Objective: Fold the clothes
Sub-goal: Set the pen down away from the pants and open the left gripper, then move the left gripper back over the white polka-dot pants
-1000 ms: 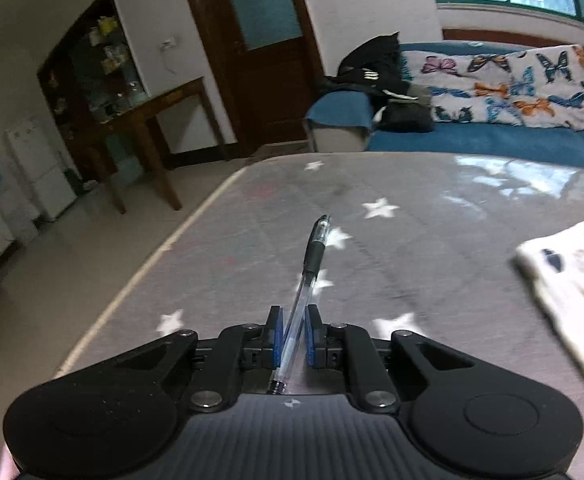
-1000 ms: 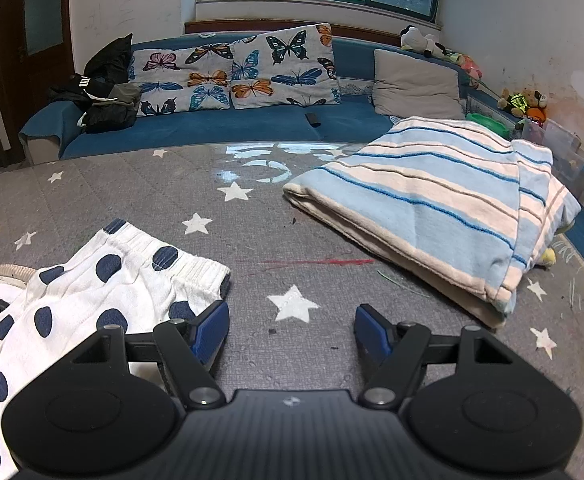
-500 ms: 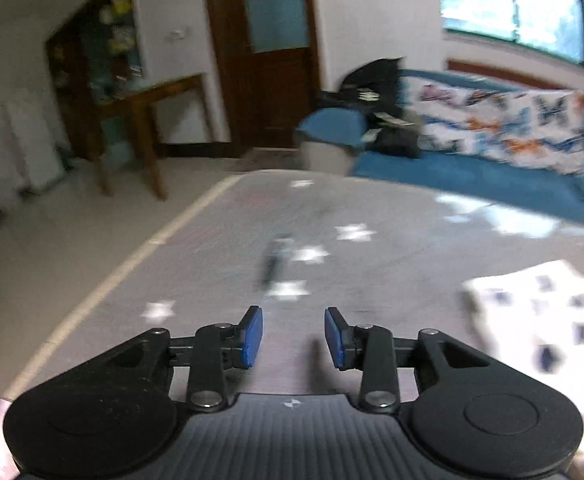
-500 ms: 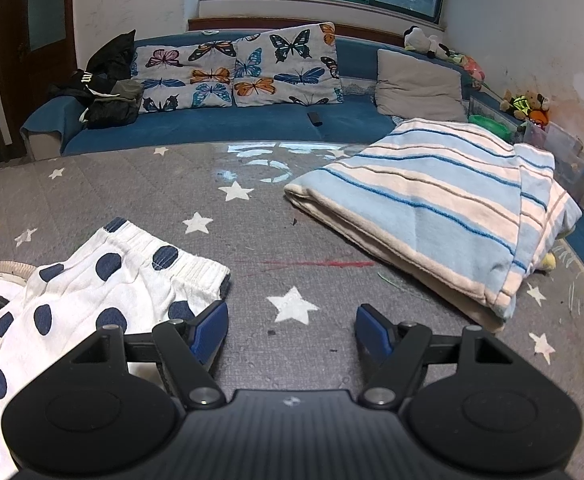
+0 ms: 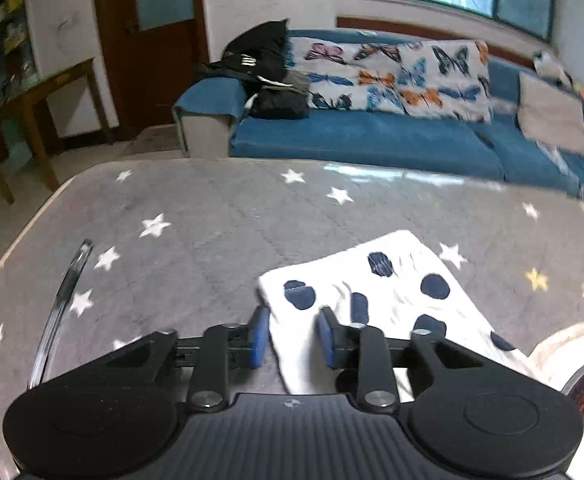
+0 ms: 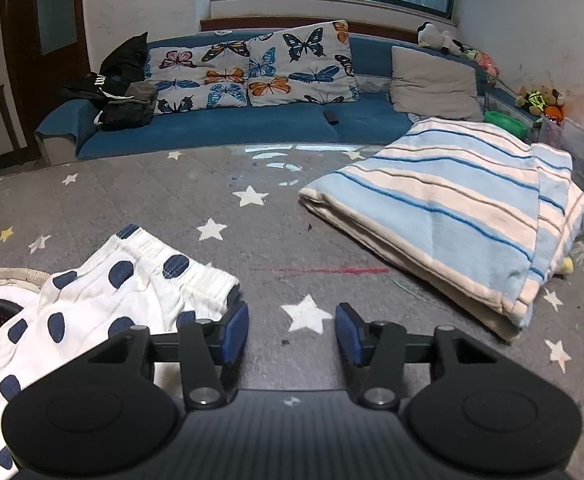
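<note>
Your left gripper has its fingers spread, one either side of the near corner of the white shorts with navy dots, pinching nothing; a pen lies on the grey star-print table cover well to the left of the shorts. Your right gripper is spread wide over bare cover just right of the shorts' waistband, its left finger close beside the cloth. A folded blue-and-cream striped blanket lies well to the right of the shorts.
</note>
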The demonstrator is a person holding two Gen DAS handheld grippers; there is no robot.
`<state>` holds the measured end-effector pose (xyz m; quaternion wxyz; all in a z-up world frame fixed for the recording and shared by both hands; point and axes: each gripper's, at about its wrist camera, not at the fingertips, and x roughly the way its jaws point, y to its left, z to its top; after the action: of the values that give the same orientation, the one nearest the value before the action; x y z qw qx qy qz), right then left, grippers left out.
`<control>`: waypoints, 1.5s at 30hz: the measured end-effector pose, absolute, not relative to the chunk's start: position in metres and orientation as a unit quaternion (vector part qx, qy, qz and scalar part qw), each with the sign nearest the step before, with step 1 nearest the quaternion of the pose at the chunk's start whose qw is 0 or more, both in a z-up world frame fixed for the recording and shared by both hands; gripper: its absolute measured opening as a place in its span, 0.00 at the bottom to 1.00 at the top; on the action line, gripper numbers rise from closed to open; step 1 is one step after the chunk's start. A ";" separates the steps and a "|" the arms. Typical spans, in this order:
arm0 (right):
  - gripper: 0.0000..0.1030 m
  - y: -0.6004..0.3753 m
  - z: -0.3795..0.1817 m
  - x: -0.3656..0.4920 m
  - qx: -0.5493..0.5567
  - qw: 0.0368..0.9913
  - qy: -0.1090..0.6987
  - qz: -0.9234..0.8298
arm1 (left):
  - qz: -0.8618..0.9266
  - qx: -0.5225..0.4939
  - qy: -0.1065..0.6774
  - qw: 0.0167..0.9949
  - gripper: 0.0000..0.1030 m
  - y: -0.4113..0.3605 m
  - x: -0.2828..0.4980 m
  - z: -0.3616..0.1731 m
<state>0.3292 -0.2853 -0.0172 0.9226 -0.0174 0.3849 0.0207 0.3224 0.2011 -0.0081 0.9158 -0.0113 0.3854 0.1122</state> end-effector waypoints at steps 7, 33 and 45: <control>0.20 -0.278 -0.017 0.332 -0.040 0.924 0.378 0.027 | 0.115 0.100 0.358 0.921 0.05 0.173 0.330 -0.017; 0.42 -0.250 -0.006 0.321 -0.079 0.907 0.400 0.106 | 0.063 0.041 0.372 0.925 0.14 0.177 0.271 0.003; 0.45 -0.244 -0.006 0.321 -0.110 0.910 0.392 0.077 | 0.084 0.113 0.372 0.917 0.14 0.179 0.247 -0.019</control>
<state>0.3210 -0.2445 -0.0061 0.9100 -0.1099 0.3924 0.0767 0.2474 0.1794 -0.0188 0.9175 0.1133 0.3720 0.0841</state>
